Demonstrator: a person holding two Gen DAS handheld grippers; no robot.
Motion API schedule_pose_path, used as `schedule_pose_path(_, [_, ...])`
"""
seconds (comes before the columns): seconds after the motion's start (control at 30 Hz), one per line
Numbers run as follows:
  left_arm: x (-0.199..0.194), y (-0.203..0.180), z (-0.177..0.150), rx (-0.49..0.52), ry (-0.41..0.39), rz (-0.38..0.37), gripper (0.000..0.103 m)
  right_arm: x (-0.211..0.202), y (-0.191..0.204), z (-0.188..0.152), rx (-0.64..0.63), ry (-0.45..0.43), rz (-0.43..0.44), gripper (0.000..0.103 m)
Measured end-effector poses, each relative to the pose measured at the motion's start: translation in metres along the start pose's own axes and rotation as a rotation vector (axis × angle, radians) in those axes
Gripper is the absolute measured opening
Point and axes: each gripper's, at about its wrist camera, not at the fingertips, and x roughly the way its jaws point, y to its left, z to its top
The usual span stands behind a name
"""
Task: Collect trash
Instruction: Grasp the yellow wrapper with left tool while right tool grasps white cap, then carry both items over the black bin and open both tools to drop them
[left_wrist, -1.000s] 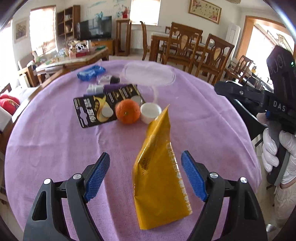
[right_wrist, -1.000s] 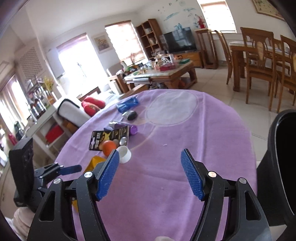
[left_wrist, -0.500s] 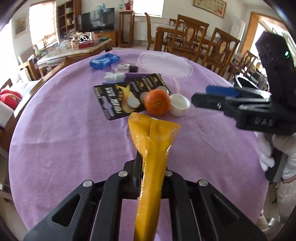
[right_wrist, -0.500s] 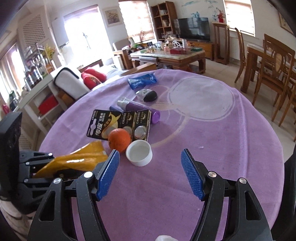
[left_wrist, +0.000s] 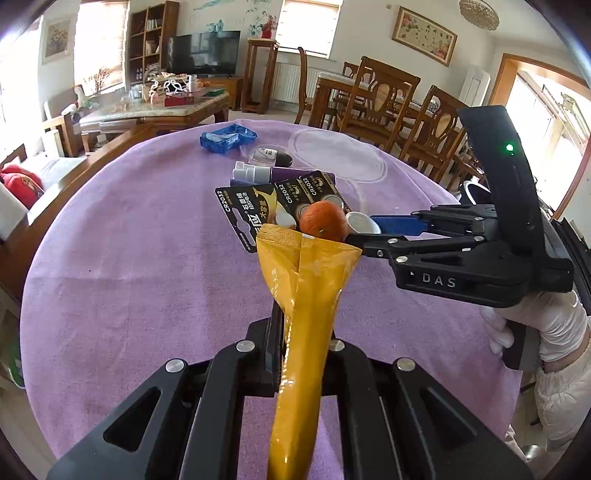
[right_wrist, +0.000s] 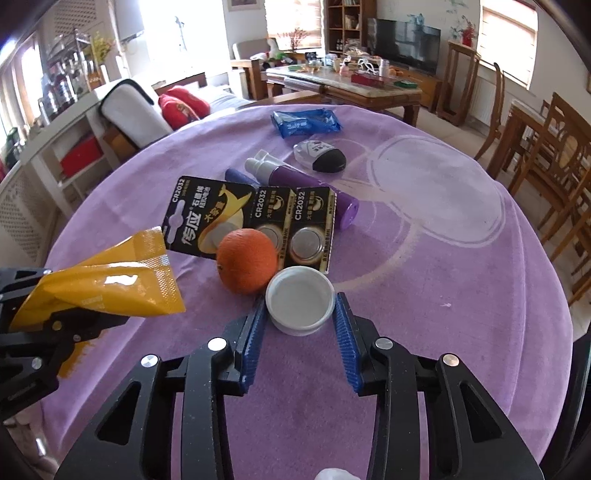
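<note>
i hold the limp yellow pouch (left_wrist: 303, 295) clamped in the left gripper (left_wrist: 282, 354); right gripper (right_wrist: 299, 332) jaws closing around the light, rigid white cap (right_wrist: 300, 300) beside the orange (right_wrist: 246, 260).

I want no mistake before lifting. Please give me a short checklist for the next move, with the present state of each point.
1. Left tool shut on yellow pouch: ok.
2. White cap between the right tool fingers: ok.
3. Right tool closing; pads already pressing the cap: cannot tell.
4. Orange clear of the cap: not ok, it sits right against it.
5. Battery card free of the grip: ok.
6. Trash bin within reach: cannot tell.
</note>
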Motion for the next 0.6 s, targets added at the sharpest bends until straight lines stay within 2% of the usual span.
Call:
schedule_pose_path(0.27, [-0.007,0.000,0.001,-0.005,-0.029,-0.007,0.008,-0.018,-0.009,-0.005,0.041,-0.046,0.027,0.037])
schedule_pose_path(0.5, [-0.016,-0.031,0.018,0.042,-0.077,-0.025,0.008,-0.072,-0.040,-0.022,0.144,-0.193,0.099,0.037])
schedule_pose_path(0.6, [-0.015,-0.054,0.028,0.076,-0.090,-0.043,0.008,-0.103,-0.061,-0.035,0.192,-0.269,0.093,0.037])
